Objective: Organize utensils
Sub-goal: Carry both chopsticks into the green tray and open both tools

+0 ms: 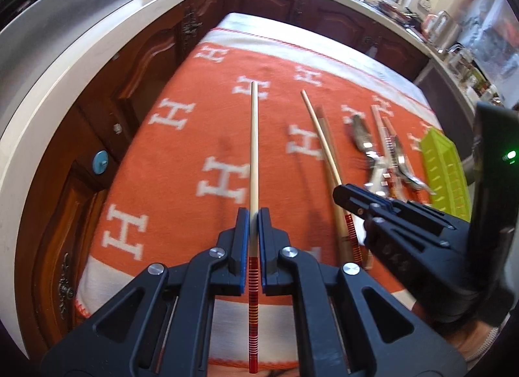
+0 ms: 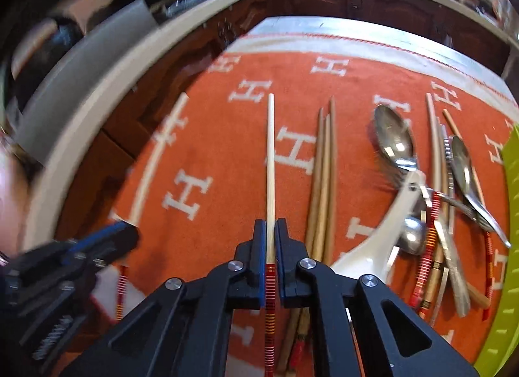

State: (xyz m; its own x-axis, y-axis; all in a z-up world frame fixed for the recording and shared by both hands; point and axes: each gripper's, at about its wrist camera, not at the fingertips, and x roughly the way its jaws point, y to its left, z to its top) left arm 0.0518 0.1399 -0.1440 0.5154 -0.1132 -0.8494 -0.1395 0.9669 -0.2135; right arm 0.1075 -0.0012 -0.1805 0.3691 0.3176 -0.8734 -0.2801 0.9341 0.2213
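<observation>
My left gripper (image 1: 254, 218) is shut on a pale chopstick (image 1: 254, 137) with a red striped handle, held above the orange cloth. My right gripper (image 2: 270, 227) is shut on a matching pale chopstick (image 2: 270, 150). In the left wrist view the right gripper (image 1: 340, 191) shows at the right with its chopstick (image 1: 319, 137). The right wrist view has the left gripper (image 2: 128, 232) blurred at lower left with its chopstick (image 2: 162, 153). On the cloth lie several brown chopsticks (image 2: 324, 182), metal spoons (image 2: 394, 137), a white spoon (image 2: 386, 231) and more striped chopsticks (image 2: 429, 231).
A lime green tray (image 2: 509, 214) lies at the right edge of the orange cloth (image 1: 194, 150); it also shows as the green tray (image 1: 446, 176). Dark wooden cabinets (image 1: 136, 78) and a pale countertop (image 1: 65, 62) run around the table's left and far sides.
</observation>
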